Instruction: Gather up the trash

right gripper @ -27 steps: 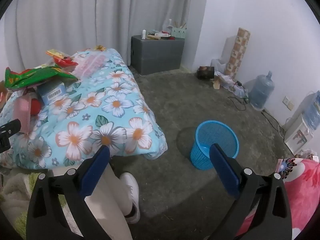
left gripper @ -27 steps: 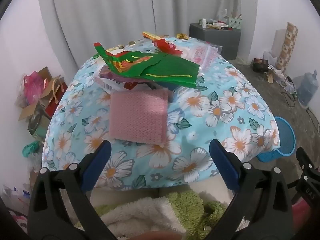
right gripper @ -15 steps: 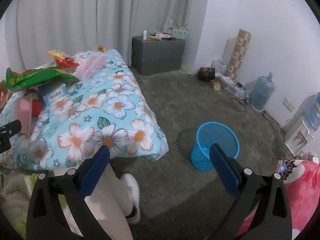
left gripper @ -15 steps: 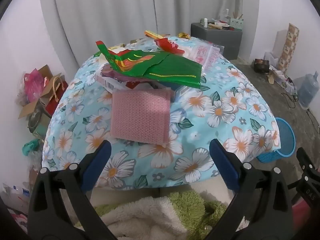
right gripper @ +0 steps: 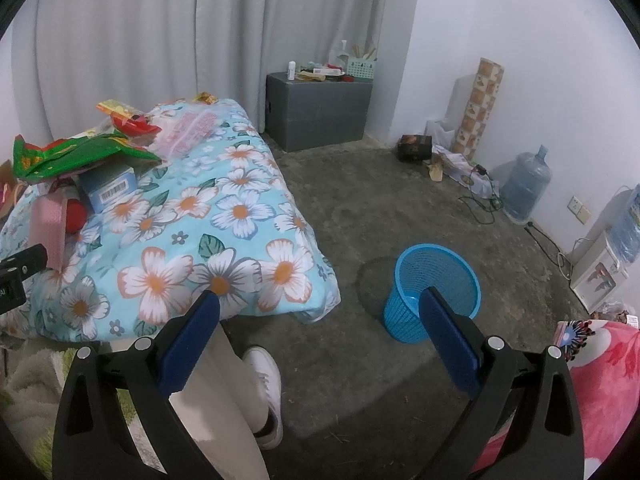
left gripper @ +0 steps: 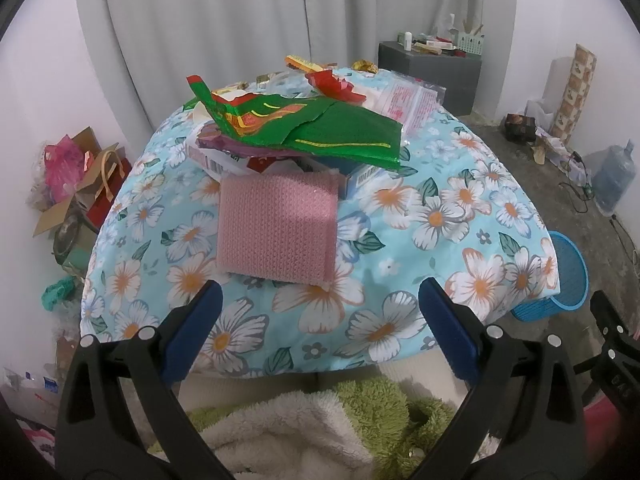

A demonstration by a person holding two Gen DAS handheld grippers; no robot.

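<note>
The left gripper (left gripper: 316, 316) has its jaws released and empty, just short of the near edge of the flower-print bench (left gripper: 440, 216). A pink bubble mailer (left gripper: 278, 226) lies flat near that edge. Behind it, a green wrapper (left gripper: 336, 130) tops a heap of boxes and wrappers at the bench centre. The right gripper (right gripper: 320, 320) also has its jaws released and empty, over the floor. A blue basket (right gripper: 434, 288) stands on the floor off the right edge of the bench.

Barcodes on boxes (left gripper: 366, 178), digits illegible, no other text readable
</note>
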